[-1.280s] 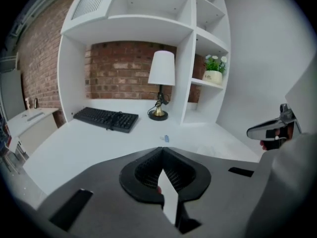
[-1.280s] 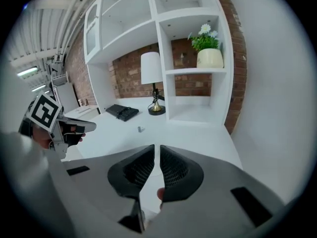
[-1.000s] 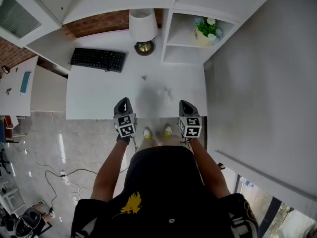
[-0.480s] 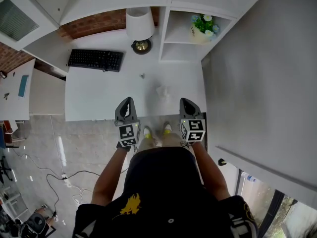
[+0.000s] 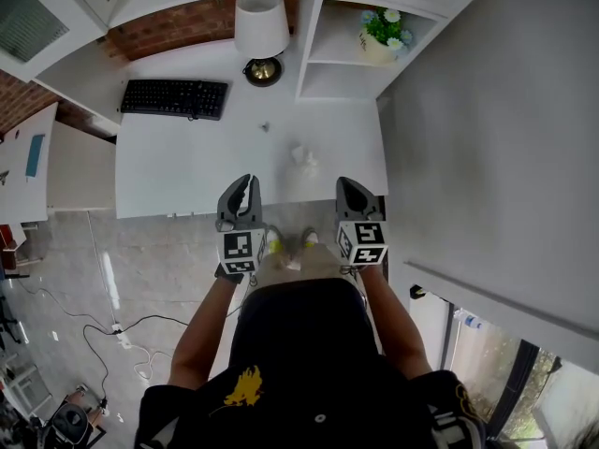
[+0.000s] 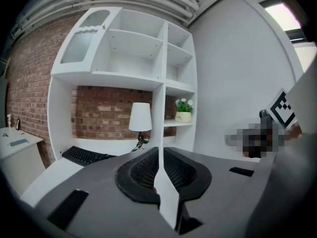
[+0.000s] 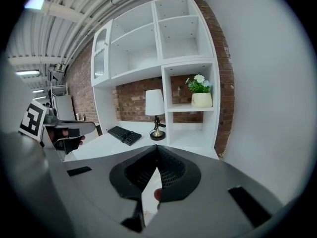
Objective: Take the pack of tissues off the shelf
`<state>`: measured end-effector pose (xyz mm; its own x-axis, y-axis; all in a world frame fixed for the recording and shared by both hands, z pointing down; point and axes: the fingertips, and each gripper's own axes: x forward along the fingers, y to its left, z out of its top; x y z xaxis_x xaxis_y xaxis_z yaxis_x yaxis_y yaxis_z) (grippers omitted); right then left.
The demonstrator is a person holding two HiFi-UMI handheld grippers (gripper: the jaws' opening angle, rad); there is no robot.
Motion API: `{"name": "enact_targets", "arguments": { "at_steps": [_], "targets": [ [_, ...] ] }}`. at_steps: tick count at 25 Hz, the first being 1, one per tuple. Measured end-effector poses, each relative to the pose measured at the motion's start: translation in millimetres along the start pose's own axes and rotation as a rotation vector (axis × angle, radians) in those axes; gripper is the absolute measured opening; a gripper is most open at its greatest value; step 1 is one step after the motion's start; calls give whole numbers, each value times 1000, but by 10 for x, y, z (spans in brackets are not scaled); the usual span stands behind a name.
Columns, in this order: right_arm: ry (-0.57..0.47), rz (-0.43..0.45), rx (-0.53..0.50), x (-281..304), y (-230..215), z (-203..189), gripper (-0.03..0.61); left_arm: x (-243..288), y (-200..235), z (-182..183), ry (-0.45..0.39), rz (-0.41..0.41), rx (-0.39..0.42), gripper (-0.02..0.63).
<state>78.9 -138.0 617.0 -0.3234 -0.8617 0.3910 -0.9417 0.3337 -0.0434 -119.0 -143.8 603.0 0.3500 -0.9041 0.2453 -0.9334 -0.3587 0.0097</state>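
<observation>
Now the left gripper (image 5: pixel 245 181) and right gripper (image 5: pixel 343 185) are keeping their jaws pressed together, empty, having risen over the desk (image 5: pixel 168 166) edge since before. The pack of tissues (image 5: pixel 304 155) is lying just ahead on the desk.

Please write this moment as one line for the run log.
left gripper: shut, empty | right gripper: shut, empty | both at desk edge | small white item on desk | shelf: potted plant, tissue pack not identified
</observation>
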Motion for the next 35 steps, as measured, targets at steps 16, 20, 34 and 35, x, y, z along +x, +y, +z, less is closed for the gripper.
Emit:
{"name": "enact_targets", "arguments": {
  "at_steps": [16, 20, 34, 35],
  "targets": [
    [-41, 69, 10, -830, -23, -231, 3, -768, -711, -39, -27, 85, -20, 17],
    [-60, 63, 19, -963, -69, -263, 3, -878, -830, -106, -19, 87, -8, 18],
    [-104, 86, 31, -1090, -58, -243, 3, -1116, -1075, -140, -31, 83, -15, 18],
    [-107, 92, 28, -1093, -35, -226, 3, -1142, -1064, -138, -30, 86, -13, 18]
  ]
}}
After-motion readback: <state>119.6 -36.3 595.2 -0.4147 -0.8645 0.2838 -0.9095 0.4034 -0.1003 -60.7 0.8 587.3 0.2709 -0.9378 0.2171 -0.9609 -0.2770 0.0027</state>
